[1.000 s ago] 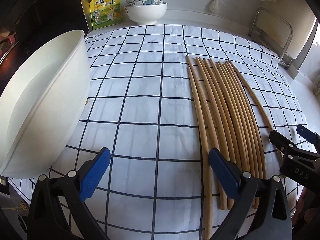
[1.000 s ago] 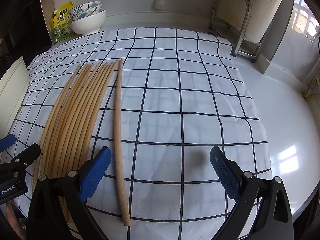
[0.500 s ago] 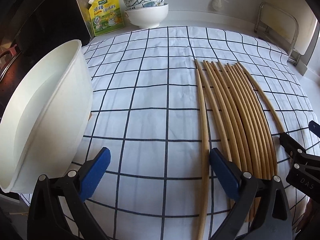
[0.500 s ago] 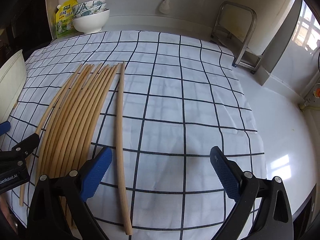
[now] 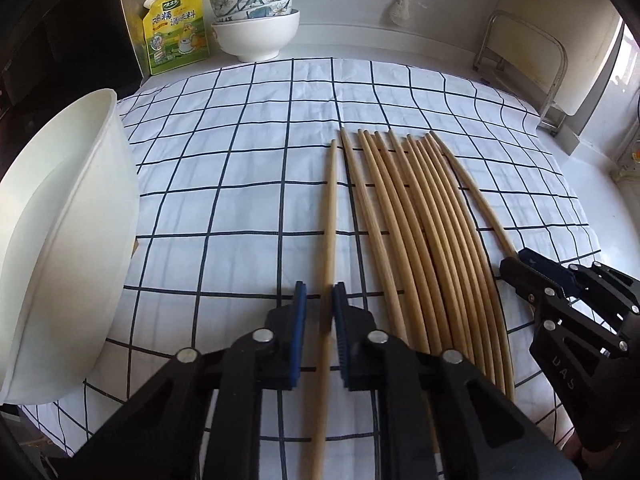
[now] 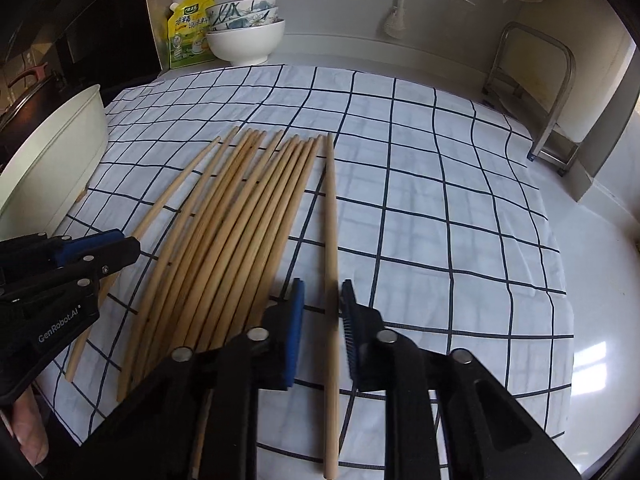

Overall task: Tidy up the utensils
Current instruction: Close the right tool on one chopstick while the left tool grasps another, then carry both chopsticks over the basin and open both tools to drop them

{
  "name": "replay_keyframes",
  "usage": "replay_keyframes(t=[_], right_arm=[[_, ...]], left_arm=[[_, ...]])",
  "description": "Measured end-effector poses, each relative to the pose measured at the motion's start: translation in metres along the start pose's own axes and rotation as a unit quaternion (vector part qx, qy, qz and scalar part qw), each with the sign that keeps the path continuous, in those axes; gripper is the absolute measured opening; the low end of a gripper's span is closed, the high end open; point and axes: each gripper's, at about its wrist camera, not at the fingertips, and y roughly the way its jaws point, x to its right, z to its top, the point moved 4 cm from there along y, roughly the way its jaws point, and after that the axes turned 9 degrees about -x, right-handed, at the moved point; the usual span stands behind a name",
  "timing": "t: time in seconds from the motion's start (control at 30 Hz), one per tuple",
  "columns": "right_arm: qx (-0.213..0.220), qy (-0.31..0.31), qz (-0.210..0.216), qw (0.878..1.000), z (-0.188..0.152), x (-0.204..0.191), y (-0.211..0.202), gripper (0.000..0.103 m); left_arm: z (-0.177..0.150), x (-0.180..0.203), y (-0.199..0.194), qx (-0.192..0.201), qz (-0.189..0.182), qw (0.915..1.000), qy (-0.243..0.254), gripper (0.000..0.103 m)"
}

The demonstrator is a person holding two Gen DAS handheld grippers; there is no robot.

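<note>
Left wrist: left hand-held gripper tilts downward, clamping chopstick.

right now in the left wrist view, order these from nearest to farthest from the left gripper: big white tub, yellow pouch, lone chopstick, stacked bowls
1. lone chopstick, between the left gripper jaws, which are nearly shut on it.
2. big white tub, at the cloth's left edge.
3. yellow pouch and stacked bowls, side by side at the back wall; too close to call.
</note>
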Motion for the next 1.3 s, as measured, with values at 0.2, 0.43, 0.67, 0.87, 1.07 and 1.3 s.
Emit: replay_keyframes(t=[0.2, 0.43, 0.67, 0.87, 1.07, 1.3], right_arm=[[0.001, 0.032, 0.031, 0.999, -0.002, 0.005, -0.003, 0.007], [0.04, 0.068, 0.066, 0.995, 0.002, -0.002, -0.044, 0.007], [0.09, 0.044, 0.123, 0.987, 0.042, -0.056, -0.093, 0.007], [0.092, -0.009, 0.169, 0.981, 0.087, -0.135, -0.095, 0.007], [0.06, -0.054, 0.208, 0.975, 0.12, -0.22, -0.072, 0.007], [0.0, -0.086, 0.22, 0.972, 0.129, -0.281, -0.039, 0.007]], left_arm=[[-0.004, -0.006, -0.006, -0.002, -0.026, 0.9997, -0.003, 0.007], [-0.004, -0.02, -0.05, 0.034, -0.059, 0.9976, -0.01, 0.007], [0.009, -0.076, -0.116, 0.1, -0.069, 0.9921, -0.033, 0.007], [0.011, -0.169, -0.142, 0.131, -0.023, 0.9874, -0.086, 0.007], [0.006, -0.244, -0.129, 0.119, 0.011, 0.9847, -0.127, 0.007], [0.002, -0.286, -0.096, 0.084, 0.012, 0.9862, -0.142, 0.007]])
